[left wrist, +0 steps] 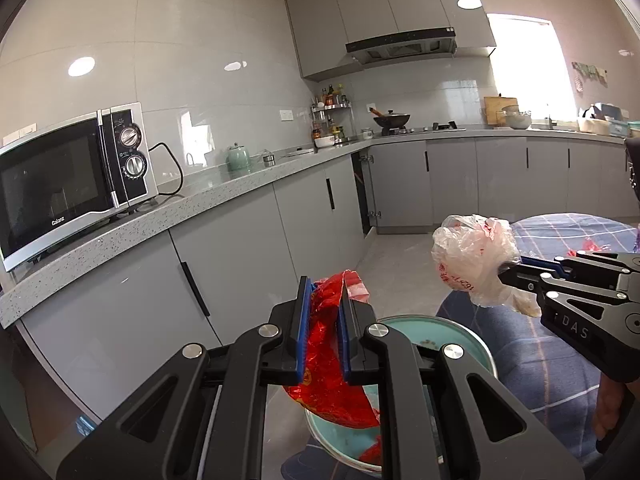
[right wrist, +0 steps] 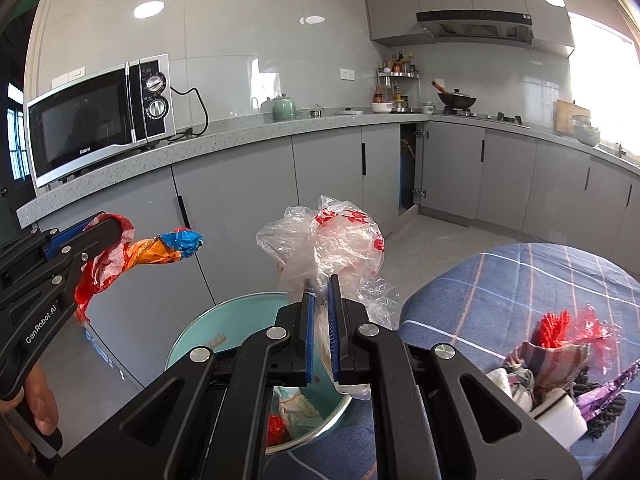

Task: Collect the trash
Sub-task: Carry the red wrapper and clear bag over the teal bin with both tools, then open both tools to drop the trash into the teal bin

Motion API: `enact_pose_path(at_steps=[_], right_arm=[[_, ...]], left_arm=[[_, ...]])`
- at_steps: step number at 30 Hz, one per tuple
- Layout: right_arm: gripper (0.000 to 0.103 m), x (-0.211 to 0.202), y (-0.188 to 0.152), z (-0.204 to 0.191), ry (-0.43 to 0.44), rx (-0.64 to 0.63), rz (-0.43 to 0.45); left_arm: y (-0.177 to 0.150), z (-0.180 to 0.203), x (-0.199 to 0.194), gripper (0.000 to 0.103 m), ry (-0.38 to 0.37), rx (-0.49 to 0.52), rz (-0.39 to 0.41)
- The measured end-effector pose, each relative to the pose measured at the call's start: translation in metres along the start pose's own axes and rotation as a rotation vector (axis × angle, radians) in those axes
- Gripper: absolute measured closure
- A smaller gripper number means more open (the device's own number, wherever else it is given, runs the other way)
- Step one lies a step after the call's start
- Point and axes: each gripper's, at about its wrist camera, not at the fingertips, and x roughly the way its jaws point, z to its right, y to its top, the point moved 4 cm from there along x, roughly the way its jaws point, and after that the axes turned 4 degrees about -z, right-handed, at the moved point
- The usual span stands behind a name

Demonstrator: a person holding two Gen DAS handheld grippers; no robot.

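Note:
My left gripper (left wrist: pixel 324 300) is shut on a crumpled red wrapper (left wrist: pixel 328 360), held above a teal round bin (left wrist: pixel 472 340). In the right wrist view the left gripper (right wrist: pixel 100 228) holds the same red, orange and blue wrapper (right wrist: pixel 160 250) at the left. My right gripper (right wrist: pixel 322 292) is shut on a clear plastic bag with red print (right wrist: pixel 332 244), held above the teal bin (right wrist: pixel 208 328), which holds some trash. In the left wrist view the right gripper (left wrist: pixel 516 268) and its bag (left wrist: pixel 472 260) are at the right.
A table with a blue plaid cloth (right wrist: pixel 500 292) lies to the right, with a pile of rags, a white sponge and wrappers (right wrist: pixel 560 368). A grey counter (left wrist: pixel 160 216) with a microwave (left wrist: pixel 76 176) and cabinets runs along the left and back walls.

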Motion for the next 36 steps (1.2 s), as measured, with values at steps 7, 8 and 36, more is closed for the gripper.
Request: enact_pose_path(at_steps=[7,8,36], right_arm=[[0.096,0.009,0.000,-0.008,0.014,-0.013,-0.011],[0.096,0.011,0.000,-0.009,0.015,-0.016,-0.013],[0.095,0.037,-0.001,-0.029,0.039,-0.053,-0.051]], left_arm=[[-0.005,-0.007,0.009,0.090,0.022,-0.001,-0.022],[-0.005,-0.008,0.010,0.090,0.022,-0.002,-0.026],[-0.014,-0.003,0.025,0.087,0.025,0.007,-0.045]])
